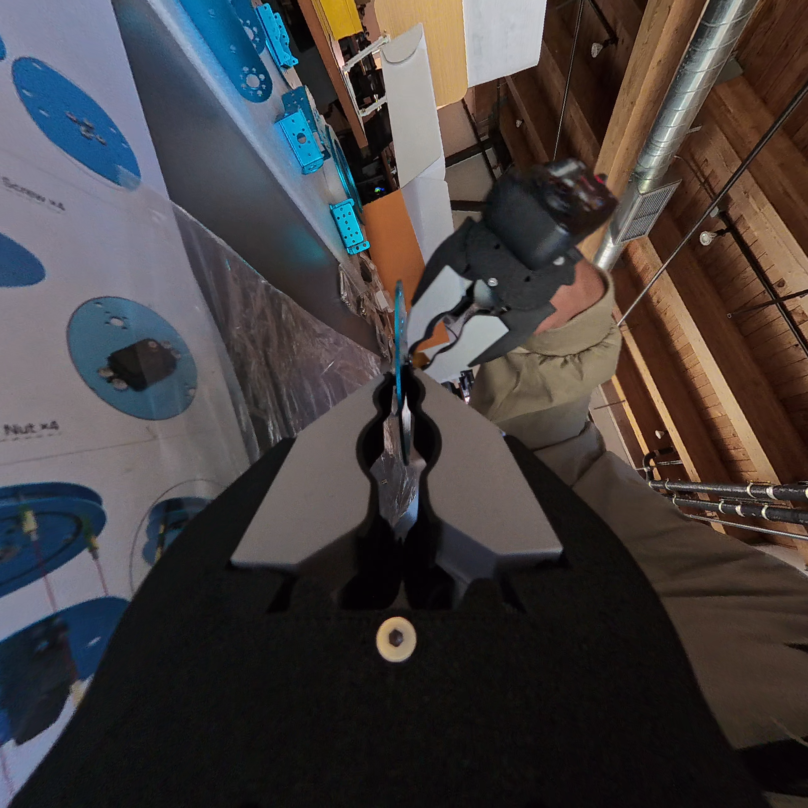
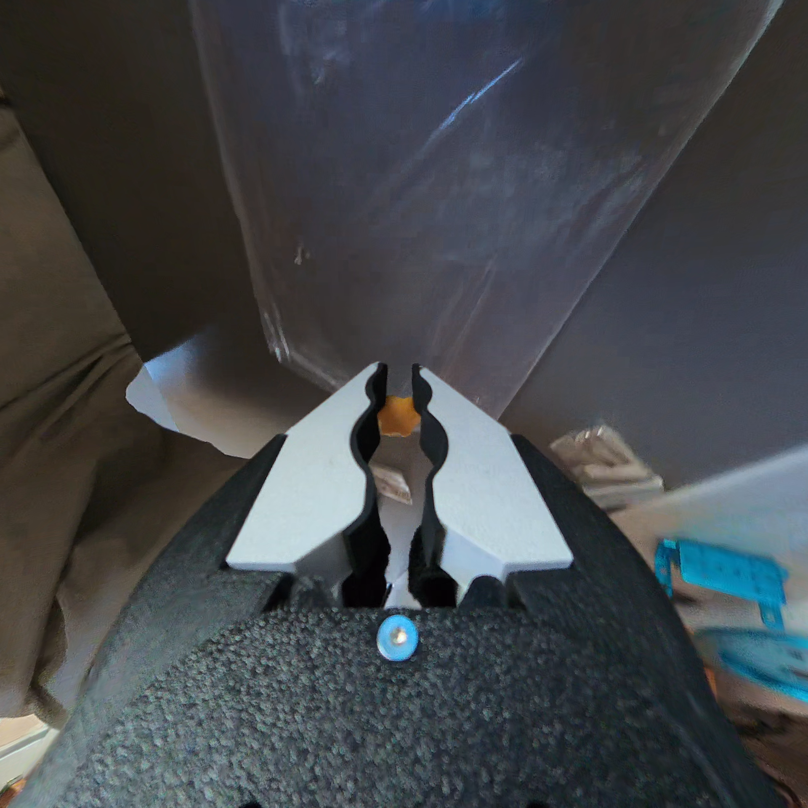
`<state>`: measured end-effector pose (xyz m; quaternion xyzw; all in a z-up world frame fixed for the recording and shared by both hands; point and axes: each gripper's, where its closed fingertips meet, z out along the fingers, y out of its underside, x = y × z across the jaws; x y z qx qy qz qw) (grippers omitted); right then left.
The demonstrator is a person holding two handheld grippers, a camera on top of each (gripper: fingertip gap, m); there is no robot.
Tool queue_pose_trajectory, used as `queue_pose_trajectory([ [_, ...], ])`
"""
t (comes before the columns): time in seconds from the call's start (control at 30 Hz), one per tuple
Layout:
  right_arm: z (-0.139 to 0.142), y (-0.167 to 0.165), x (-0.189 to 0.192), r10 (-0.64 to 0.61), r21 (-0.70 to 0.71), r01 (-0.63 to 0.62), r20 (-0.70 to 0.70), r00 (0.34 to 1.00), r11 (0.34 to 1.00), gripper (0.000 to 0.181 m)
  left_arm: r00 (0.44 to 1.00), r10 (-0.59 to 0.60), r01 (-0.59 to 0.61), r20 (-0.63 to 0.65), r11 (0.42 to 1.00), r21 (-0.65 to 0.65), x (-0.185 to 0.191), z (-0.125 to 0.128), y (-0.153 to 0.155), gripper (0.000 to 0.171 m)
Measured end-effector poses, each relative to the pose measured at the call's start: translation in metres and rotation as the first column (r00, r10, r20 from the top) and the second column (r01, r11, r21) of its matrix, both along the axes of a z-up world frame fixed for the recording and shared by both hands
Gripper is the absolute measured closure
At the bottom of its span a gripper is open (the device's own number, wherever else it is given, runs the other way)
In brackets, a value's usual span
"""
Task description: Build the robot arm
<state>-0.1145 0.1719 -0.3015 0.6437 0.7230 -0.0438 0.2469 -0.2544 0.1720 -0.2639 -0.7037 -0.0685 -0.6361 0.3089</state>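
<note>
My left gripper (image 1: 400, 380) is shut on a thin blue metal disc (image 1: 398, 332) seen edge-on, still inside a clear plastic bag (image 1: 395, 485), and holds it up off the table. My right gripper (image 1: 422, 356) meets the disc's bag from the far side. In the right wrist view my right gripper (image 2: 400, 369) is nearly closed, pinching a small orange tab (image 2: 395, 419) at the edge of the clear bag (image 2: 437, 196), which fills the view ahead. The disc itself is not clear in that view.
A white instruction sheet (image 1: 87, 262) with pictures of blue discs lies on the grey table (image 1: 210, 175). Loose blue brackets (image 1: 301, 140) and small hardware bags (image 1: 367, 288) lie farther along. A person's khaki jacket (image 1: 546, 384) is close behind. Another blue bracket (image 2: 721, 572) sits at right. The grippers' ends are close to 15 cm from one another.
</note>
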Motion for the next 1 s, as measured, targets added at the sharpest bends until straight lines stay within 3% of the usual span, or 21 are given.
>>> queue_pose_trajectory([
  [0.13,-0.036,0.001,-0.010,-0.049,-0.062,0.048,-0.025,0.998,0.997,0.171,1.000,0.000,0.000,-0.003,1.000,0.001,-0.002,-0.002,-0.002,0.166],
  [0.2,-0.037,-0.006,-0.015,-0.098,-0.106,0.092,-0.054,0.994,0.990,0.172,1.000,-0.005,0.005,-0.003,1.000,0.003,-0.002,-0.002,-0.003,0.166],
  [0.4,-0.033,-0.009,-0.016,-0.130,-0.018,0.129,-0.120,0.984,0.992,0.171,1.000,-0.013,0.013,-0.012,1.000,0.019,0.000,-0.001,-0.002,0.166],
  [0.77,-0.019,-0.002,0.005,-0.123,0.211,0.105,0.077,0.989,0.972,0.155,0.999,0.012,-0.010,-0.034,0.998,0.063,-0.002,0.002,-0.002,0.166],
  [1.0,-0.028,-0.016,0.014,-0.177,0.223,0.115,0.279,0.944,0.968,0.156,0.998,0.033,-0.030,-0.062,0.999,0.041,-0.009,-0.003,-0.009,0.166],
])
